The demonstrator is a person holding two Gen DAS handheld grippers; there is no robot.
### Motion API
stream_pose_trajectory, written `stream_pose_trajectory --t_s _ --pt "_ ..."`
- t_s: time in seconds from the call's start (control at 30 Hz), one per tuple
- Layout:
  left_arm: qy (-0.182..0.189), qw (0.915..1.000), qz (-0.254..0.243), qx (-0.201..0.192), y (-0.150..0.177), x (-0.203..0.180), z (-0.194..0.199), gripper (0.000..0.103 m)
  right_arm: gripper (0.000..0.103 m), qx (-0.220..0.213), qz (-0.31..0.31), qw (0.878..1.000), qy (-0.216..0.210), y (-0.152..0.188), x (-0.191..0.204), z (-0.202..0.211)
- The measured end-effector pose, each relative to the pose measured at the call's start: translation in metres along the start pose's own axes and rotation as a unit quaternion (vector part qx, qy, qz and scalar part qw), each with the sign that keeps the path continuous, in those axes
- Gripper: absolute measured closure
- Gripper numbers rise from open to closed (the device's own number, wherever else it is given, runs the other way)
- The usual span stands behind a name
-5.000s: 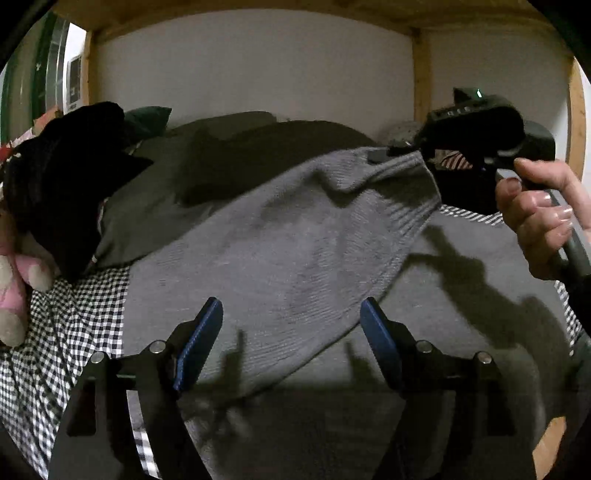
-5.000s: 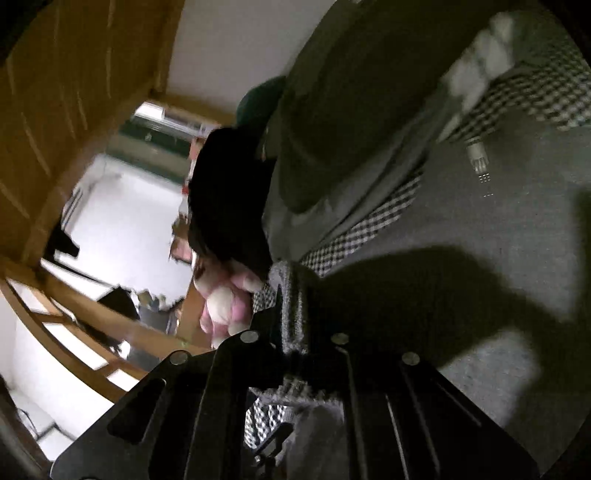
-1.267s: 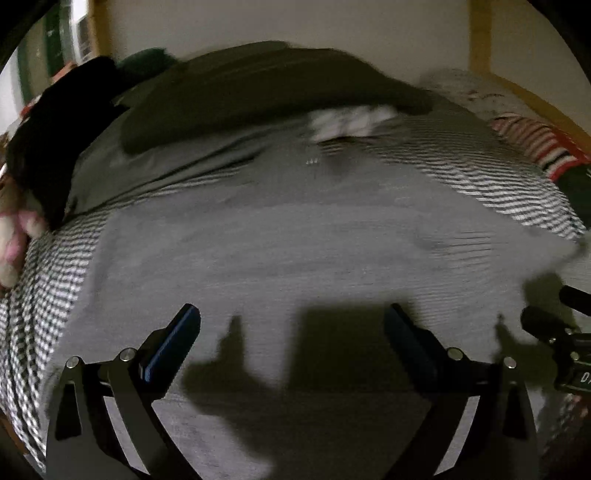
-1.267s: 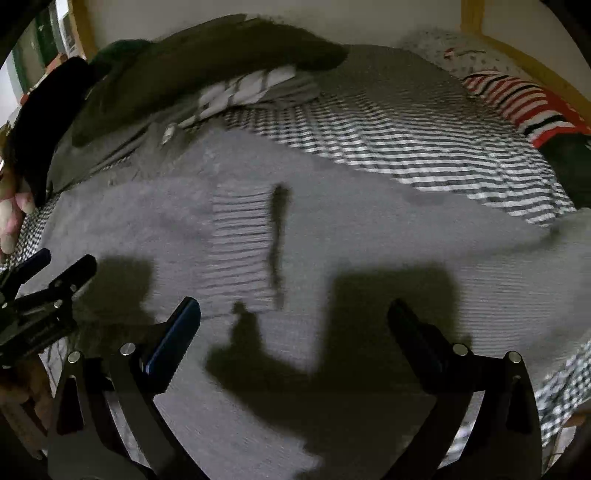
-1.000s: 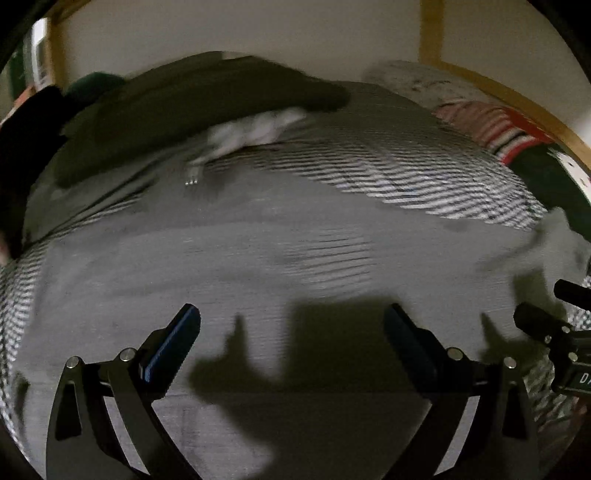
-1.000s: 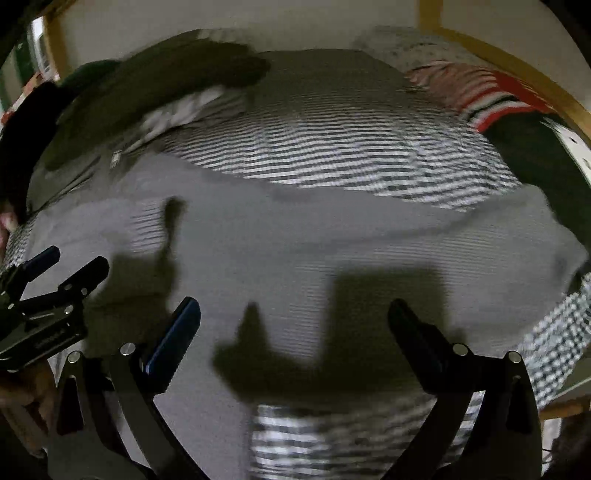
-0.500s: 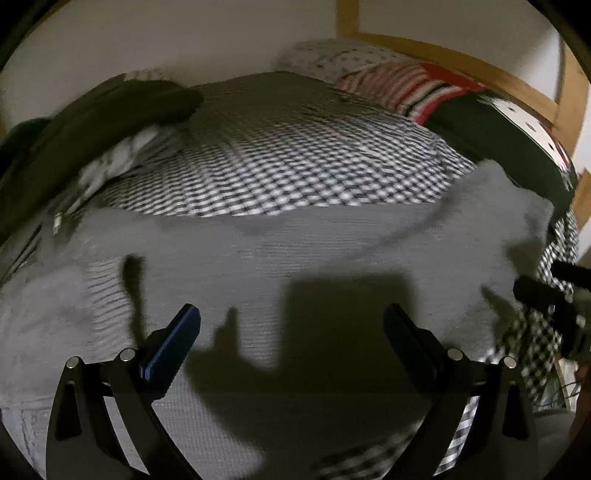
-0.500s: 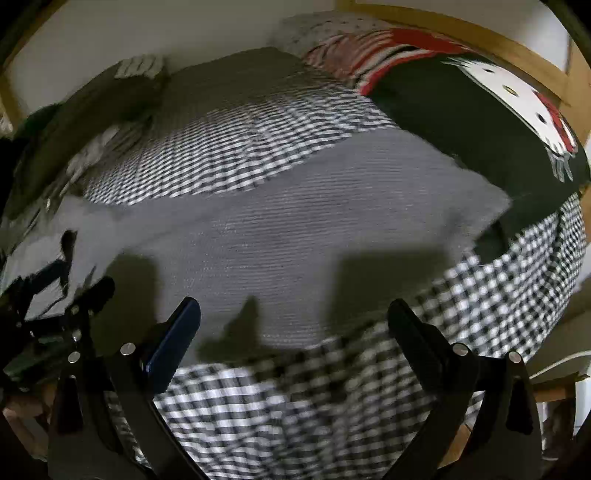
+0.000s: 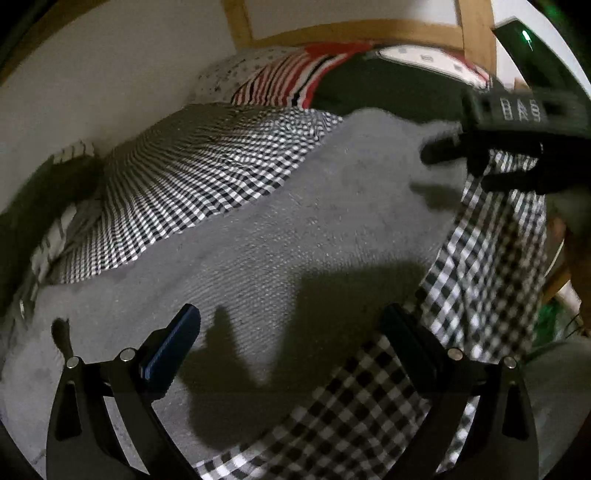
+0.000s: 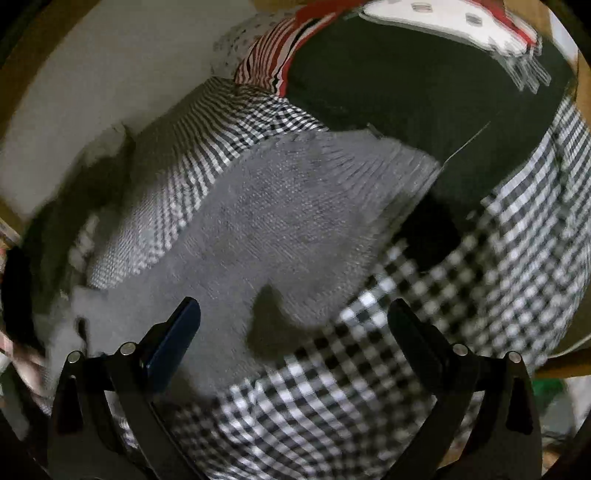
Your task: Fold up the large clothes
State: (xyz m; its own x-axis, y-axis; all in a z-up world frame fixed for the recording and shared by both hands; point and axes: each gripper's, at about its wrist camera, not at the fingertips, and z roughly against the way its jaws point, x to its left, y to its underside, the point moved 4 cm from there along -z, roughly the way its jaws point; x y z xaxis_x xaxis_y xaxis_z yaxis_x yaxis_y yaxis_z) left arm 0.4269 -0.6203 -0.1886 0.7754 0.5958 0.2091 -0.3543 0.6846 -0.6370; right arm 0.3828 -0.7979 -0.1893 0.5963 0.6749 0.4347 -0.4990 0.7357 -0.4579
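Both tools wide apart above grey sweater point(image 9: 295, 229)

Grey sweater point(image 9: 295, 229): knitted cloth, matt, coarse ribbed weave, ribbing plain at its hem. Checked sheet point(image 9: 207, 177): thin woven cloth, black-and-white, matt, lightly creased. Striped cloth point(image 9: 284, 83): red, white and black, soft look. Dark blanket point(image 10: 406, 88): matt green-black fabric with a white printed patch. Bed frame point(image 9: 354, 27): bare light wood, smooth. Left gripper point(image 9: 291, 332) and right gripper point(image 10: 293, 330): black matt plastic with small shiny metal bolts; blue pads point(image 9: 173, 341) look smooth, slightly glossy.
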Motion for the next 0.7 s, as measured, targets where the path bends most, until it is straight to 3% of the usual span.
stream_pose_trajectory --t_s 0.03,0.1,0.2,0.23,0.3,0.33,0.37,0.43,0.6,0.7 --pt "0.002 1.0000 0.002 0.006 0.001 -0.001 -0.004 0.005 0.003 0.008 -0.015 1.000 -0.019 -0.002 -0.003 -0.009" --pt "0.010 0.9996 0.013 0.024 0.003 -0.001 -0.011 0.005 0.003 0.011 -0.030 0.999 -0.017 -0.005 -0.008 -0.020" --pt "0.026 0.9984 0.032 0.039 0.009 0.001 -0.020 0.005 0.005 -0.023 -0.038 0.998 -0.032 -0.012 -0.009 -0.025" --pt "0.032 0.9981 0.037 0.038 0.010 0.003 -0.020 0.005 0.011 -0.031 -0.041 0.998 -0.045 -0.015 -0.008 -0.026" --pt "0.038 0.9977 0.041 0.038 0.011 0.003 -0.019 0.005 0.035 -0.034 -0.048 0.997 -0.049 -0.020 -0.009 -0.031" --pt "0.040 0.9975 0.043 0.040 0.012 0.003 -0.020 0.005 0.058 -0.033 -0.050 0.997 -0.058 -0.022 -0.010 -0.034" --pt "0.042 0.9974 0.044 0.040 0.012 0.003 -0.019 0.005 0.072 -0.033 -0.052 0.996 -0.068 -0.024 -0.011 -0.036" --pt "0.044 0.9972 0.048 0.038 0.009 0.005 -0.016 0.005 0.084 -0.038 -0.058 0.993 -0.093 -0.027 -0.012 -0.034" --pt "0.053 0.9946 0.083 0.032 -0.002 0.025 -0.006 0.005 0.093 -0.077 -0.020 0.988 -0.131 -0.028 0.008 -0.017" --pt "0.053 0.9928 0.106 0.016 -0.014 0.044 0.005 0.005 0.094 -0.107 0.049 0.984 -0.133 -0.027 0.041 -0.002"
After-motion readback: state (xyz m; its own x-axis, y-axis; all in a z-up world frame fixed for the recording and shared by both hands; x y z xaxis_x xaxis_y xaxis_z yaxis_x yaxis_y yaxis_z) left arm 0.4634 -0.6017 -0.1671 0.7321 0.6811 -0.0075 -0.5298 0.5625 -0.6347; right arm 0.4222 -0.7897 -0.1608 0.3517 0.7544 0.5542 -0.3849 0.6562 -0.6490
